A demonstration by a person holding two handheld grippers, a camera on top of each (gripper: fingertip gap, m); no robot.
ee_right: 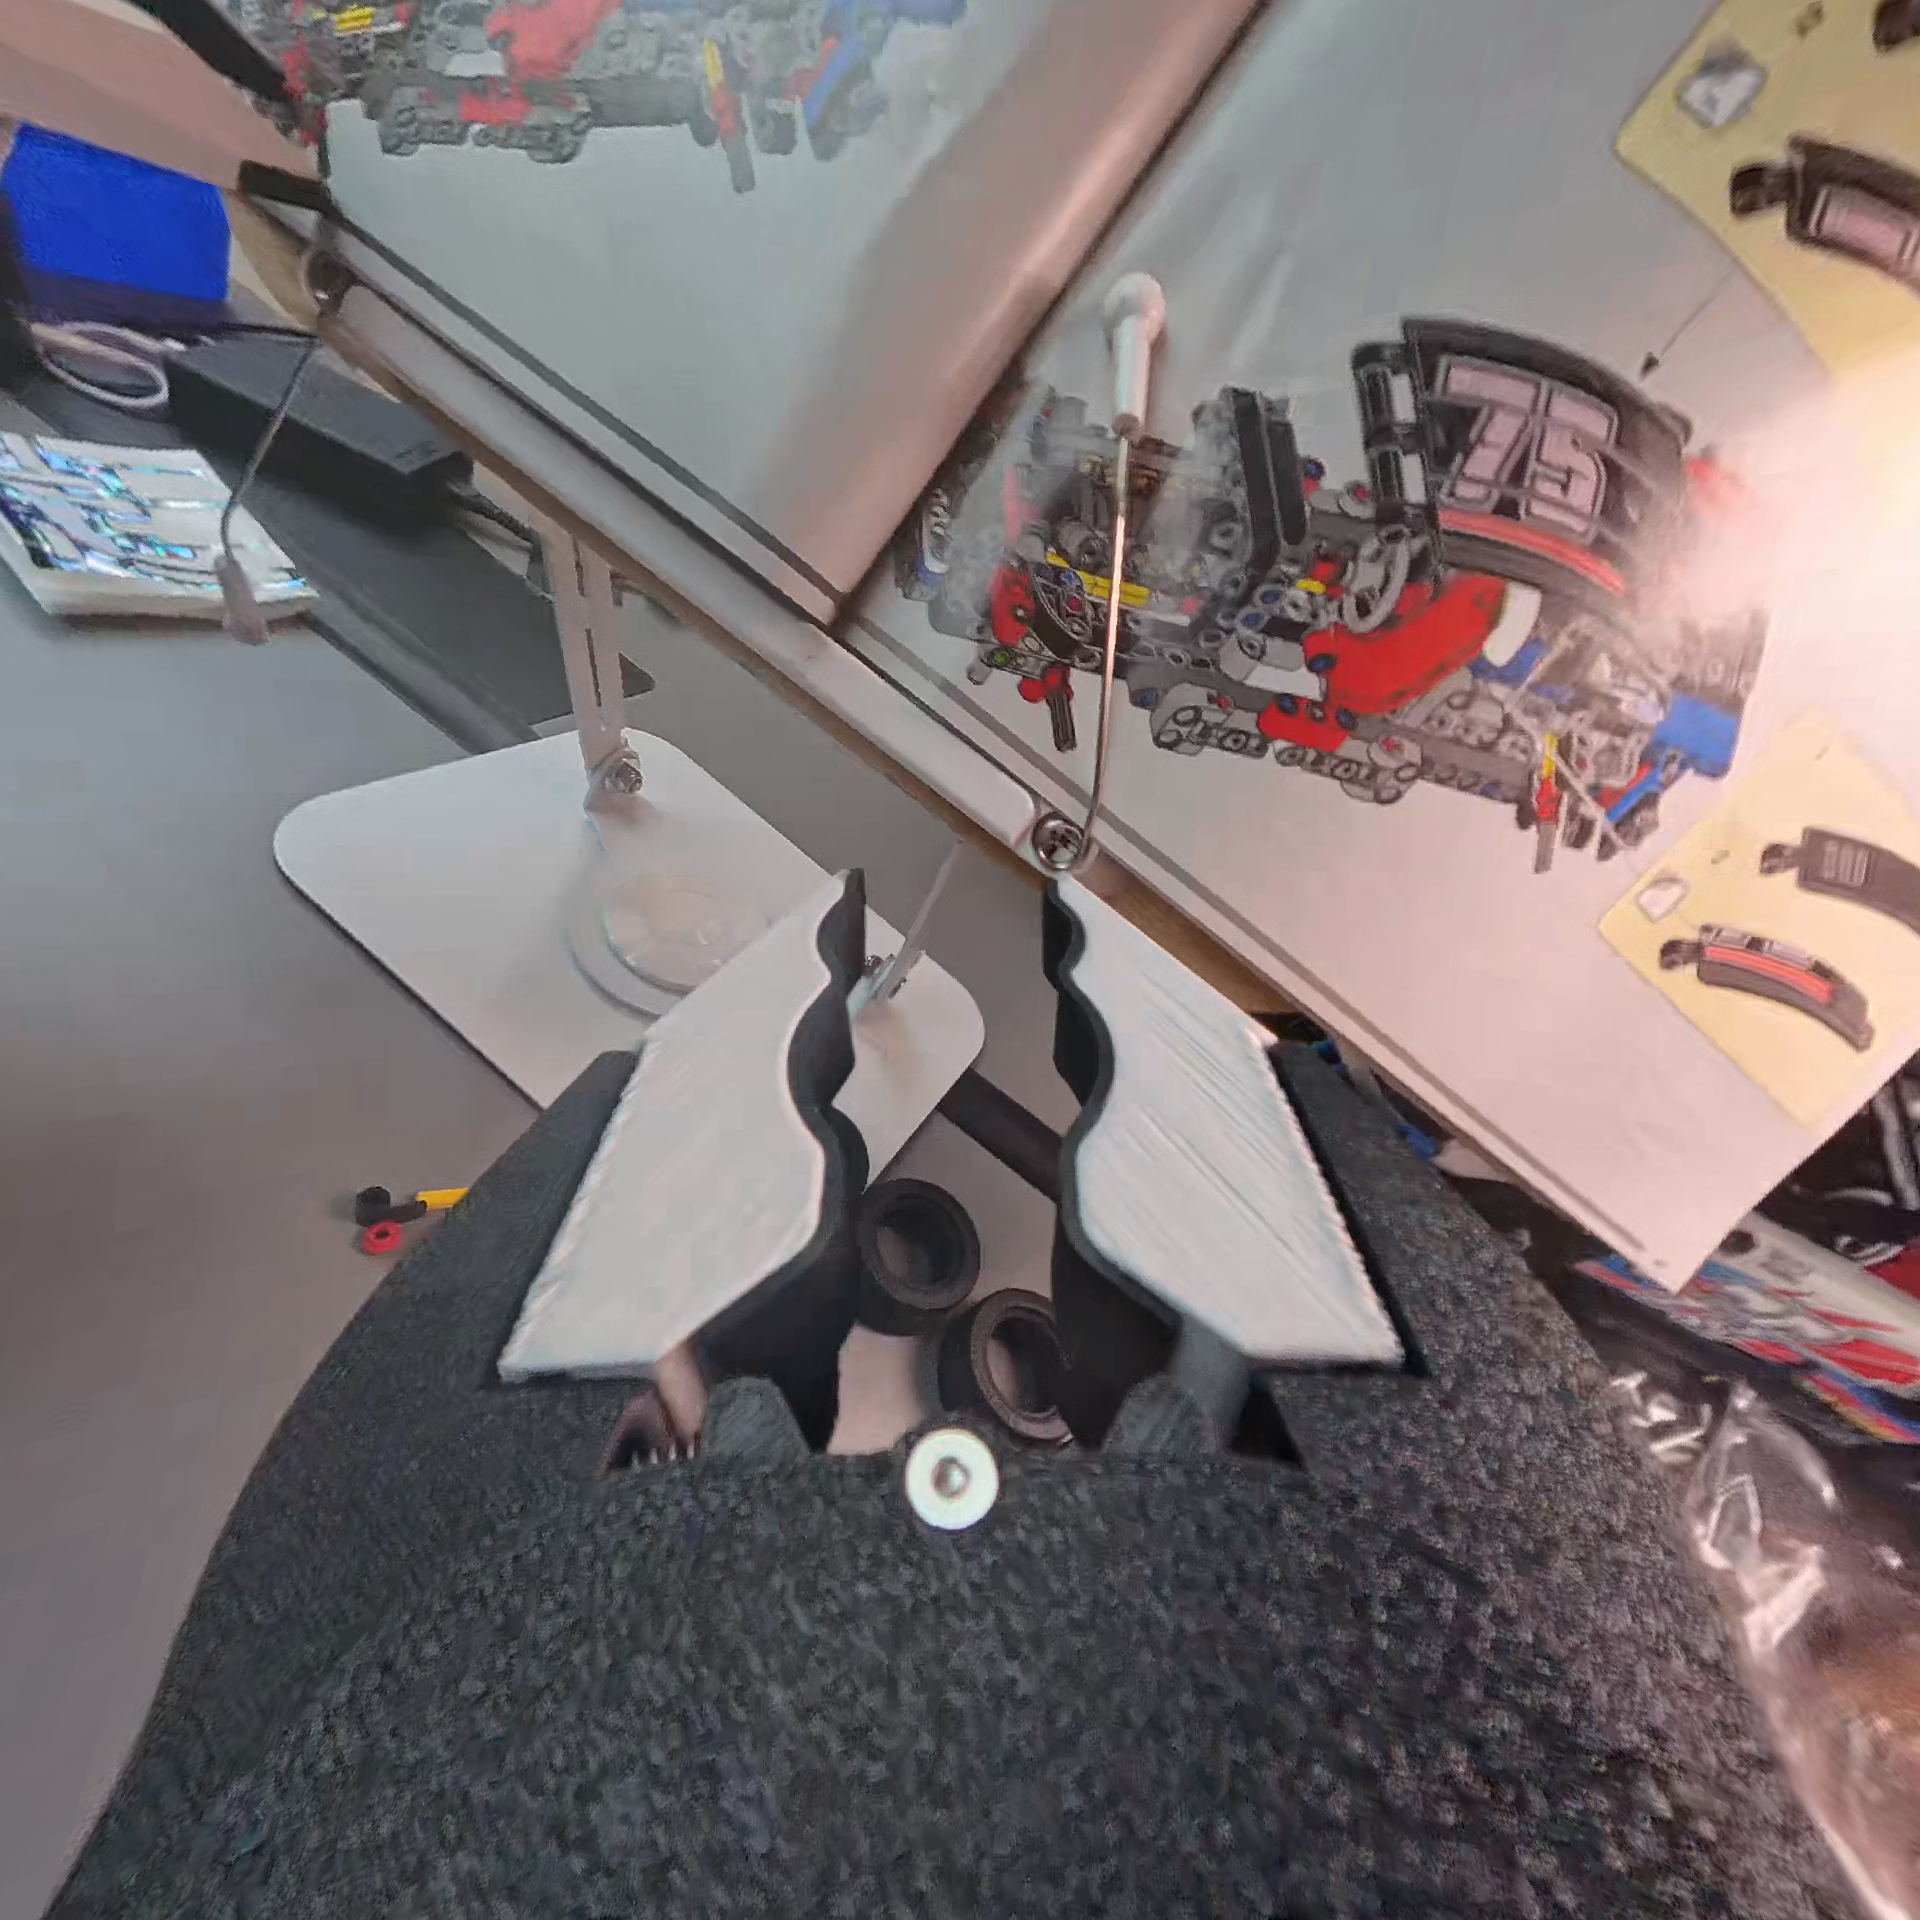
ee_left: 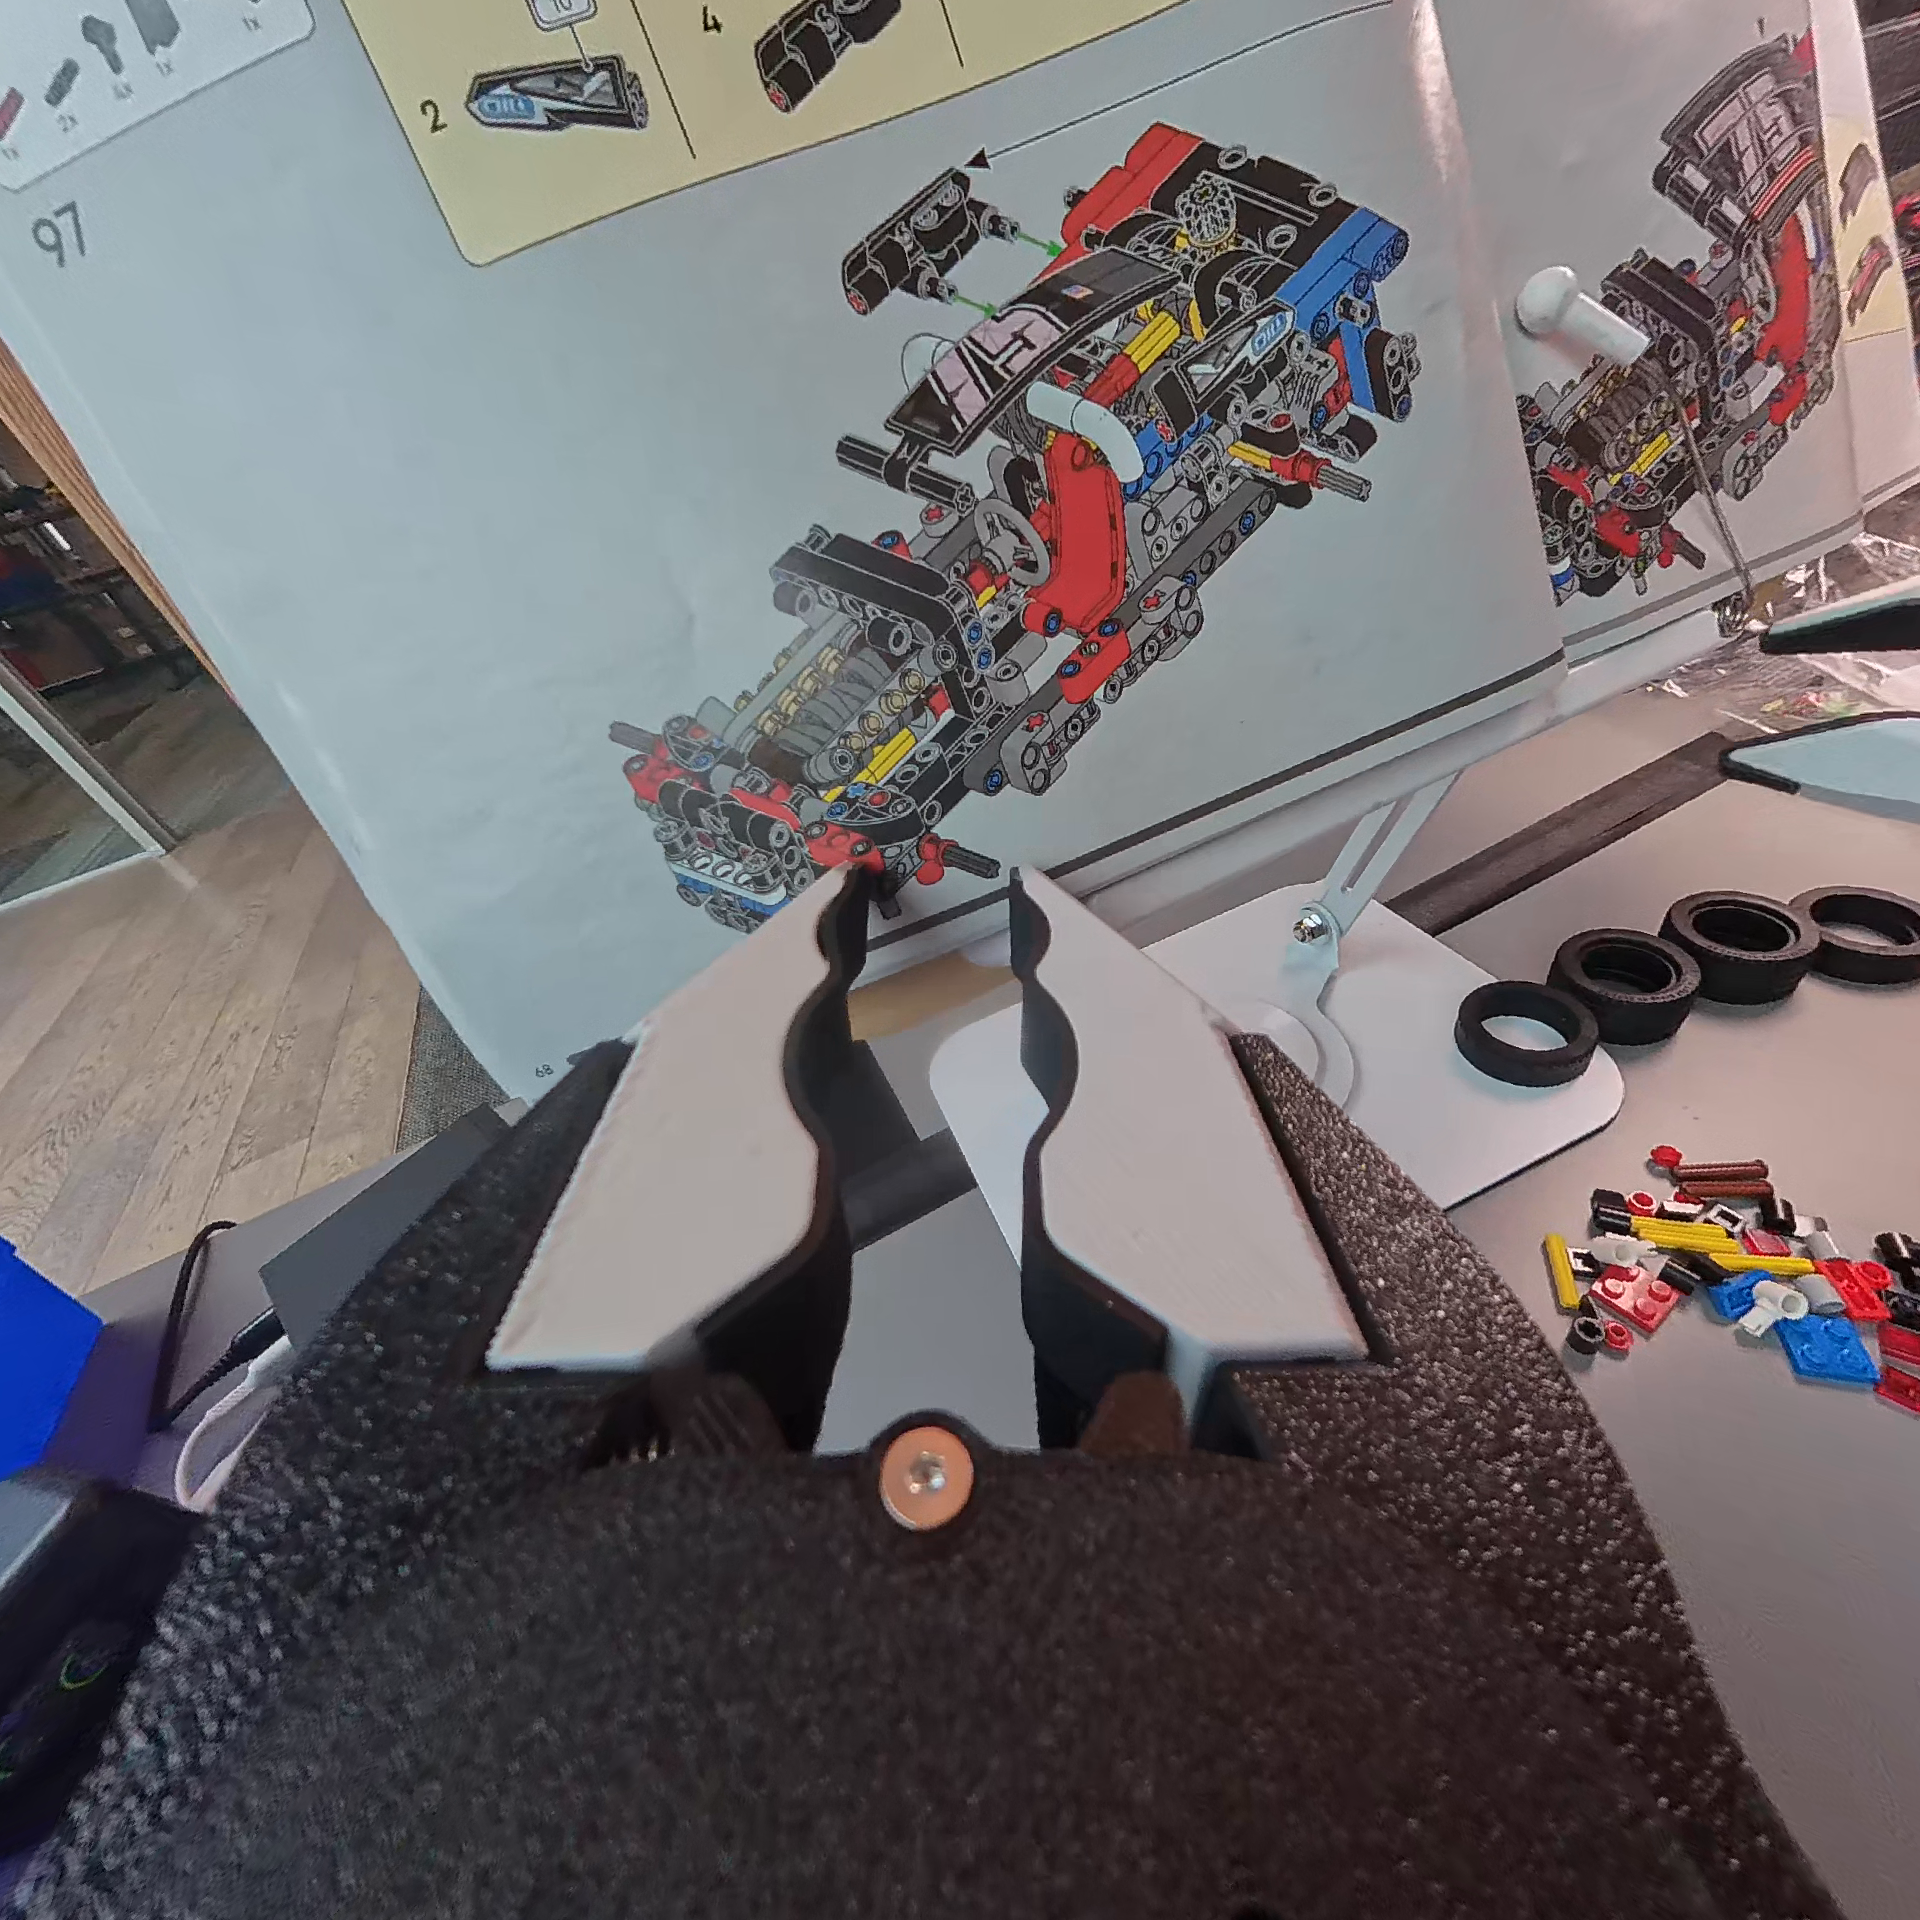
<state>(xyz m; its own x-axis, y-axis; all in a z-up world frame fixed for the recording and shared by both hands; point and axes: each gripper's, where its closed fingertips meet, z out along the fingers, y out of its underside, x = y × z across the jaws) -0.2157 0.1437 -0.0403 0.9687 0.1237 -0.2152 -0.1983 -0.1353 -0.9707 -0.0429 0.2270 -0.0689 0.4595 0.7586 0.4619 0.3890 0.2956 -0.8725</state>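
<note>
Left gripper up off the grey table, fingers apart and empty, tips near the bottom of the open instruction book on its white stand. Right gripper tilted, fingers apart and empty, above black tyres, near the stand.

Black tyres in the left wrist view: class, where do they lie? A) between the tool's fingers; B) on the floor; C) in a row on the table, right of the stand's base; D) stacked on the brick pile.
C: the four black tyres lie in a row right of the white stand base, apart from the open left tool.
</note>
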